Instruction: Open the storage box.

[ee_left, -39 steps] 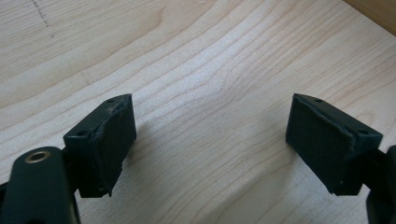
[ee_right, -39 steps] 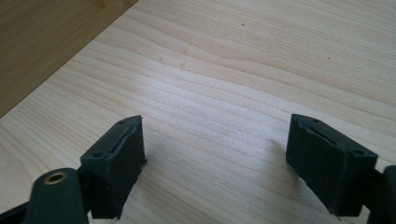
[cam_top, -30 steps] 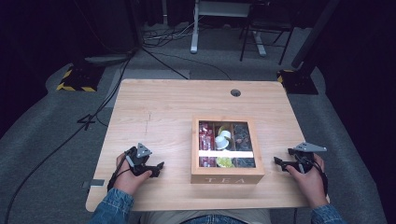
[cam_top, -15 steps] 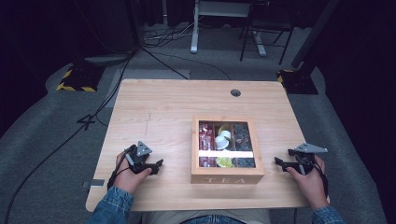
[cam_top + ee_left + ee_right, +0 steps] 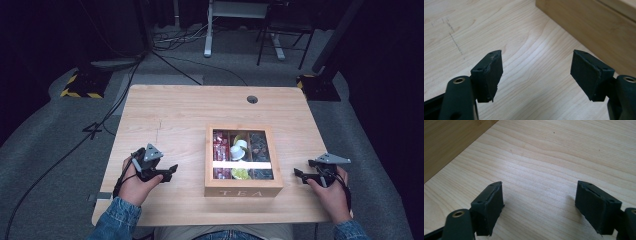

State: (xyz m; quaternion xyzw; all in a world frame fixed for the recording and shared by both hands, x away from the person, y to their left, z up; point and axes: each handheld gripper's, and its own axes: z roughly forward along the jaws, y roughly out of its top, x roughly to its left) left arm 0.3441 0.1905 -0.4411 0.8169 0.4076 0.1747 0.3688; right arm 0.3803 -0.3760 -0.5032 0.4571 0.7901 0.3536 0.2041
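**Getting ready to open the tea box**

The wooden tea box [image 5: 243, 159] sits in the middle of the bench [image 5: 175, 115], lid shut, between both hands. The left gripper [image 5: 169, 172] has just been closing a little, yet its jaws are wide with nothing in them. The right gripper [image 5: 299, 174] is wide and empty too. I think it is best to come in slowly from each side, stay level, and hold the box steady before lifting the lid.
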